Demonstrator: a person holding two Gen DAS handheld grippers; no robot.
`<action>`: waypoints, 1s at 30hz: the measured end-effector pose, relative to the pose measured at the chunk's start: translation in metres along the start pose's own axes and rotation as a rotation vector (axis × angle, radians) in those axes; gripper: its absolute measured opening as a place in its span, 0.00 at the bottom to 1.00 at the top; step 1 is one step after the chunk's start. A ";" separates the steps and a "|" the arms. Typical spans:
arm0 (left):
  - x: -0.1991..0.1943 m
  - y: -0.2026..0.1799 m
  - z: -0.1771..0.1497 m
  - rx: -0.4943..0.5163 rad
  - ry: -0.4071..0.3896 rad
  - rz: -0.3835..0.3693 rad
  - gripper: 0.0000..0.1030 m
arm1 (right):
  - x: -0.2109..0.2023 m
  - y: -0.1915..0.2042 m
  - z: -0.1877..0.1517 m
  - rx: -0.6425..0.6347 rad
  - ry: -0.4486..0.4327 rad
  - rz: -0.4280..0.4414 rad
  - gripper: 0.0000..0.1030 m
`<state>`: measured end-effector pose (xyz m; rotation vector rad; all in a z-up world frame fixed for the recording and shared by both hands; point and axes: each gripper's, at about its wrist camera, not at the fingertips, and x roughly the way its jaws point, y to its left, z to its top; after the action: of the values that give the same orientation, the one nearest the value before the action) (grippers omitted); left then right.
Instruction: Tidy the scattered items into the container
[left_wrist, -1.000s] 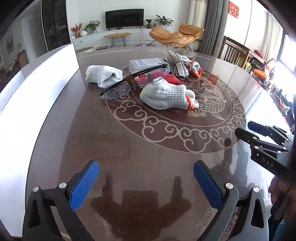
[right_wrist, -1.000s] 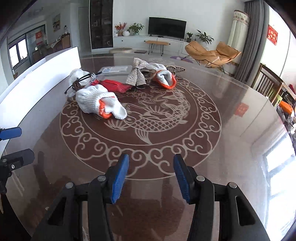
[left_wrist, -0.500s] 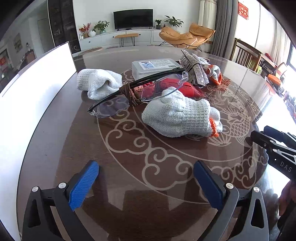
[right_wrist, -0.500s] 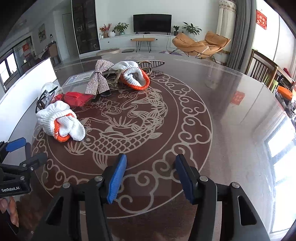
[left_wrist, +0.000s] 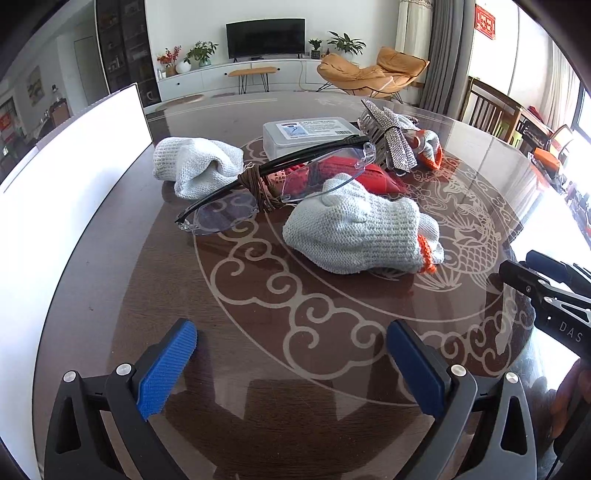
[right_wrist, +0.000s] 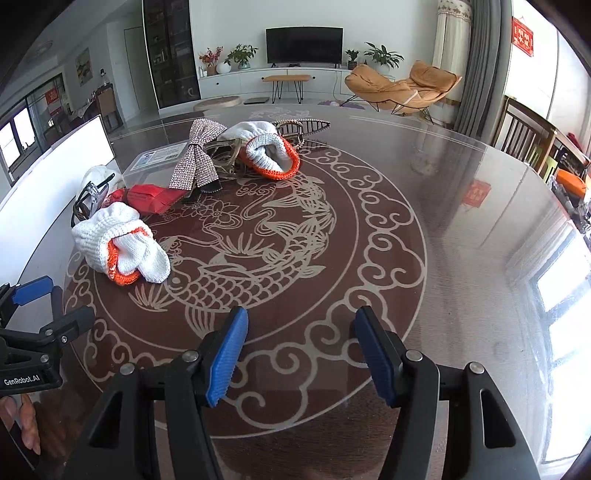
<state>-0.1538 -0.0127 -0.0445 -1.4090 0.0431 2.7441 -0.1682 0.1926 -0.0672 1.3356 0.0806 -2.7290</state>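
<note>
Both the left tool (left_wrist: 291, 365) and right tool (right_wrist: 301, 354) hover released (nothing grasped) short of the white knitted orange-cuffed glove (left_wrist: 358, 229), likely the first pickup, which calls for closing in on it.

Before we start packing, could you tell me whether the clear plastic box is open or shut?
Shut: the clear plastic box has its labelled lid seated flat on top.
</note>
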 end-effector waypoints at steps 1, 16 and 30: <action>0.000 0.000 0.000 -0.001 0.000 -0.001 1.00 | 0.000 0.000 0.000 0.000 0.000 0.000 0.60; -0.002 -0.003 -0.001 0.002 0.000 0.002 1.00 | 0.002 0.001 0.000 -0.007 0.000 -0.004 0.61; -0.003 -0.003 -0.002 -0.003 -0.001 0.001 1.00 | 0.003 0.000 0.001 -0.005 0.001 -0.002 0.62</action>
<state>-0.1505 -0.0099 -0.0429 -1.4089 0.0396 2.7466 -0.1709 0.1919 -0.0694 1.3359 0.0888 -2.7281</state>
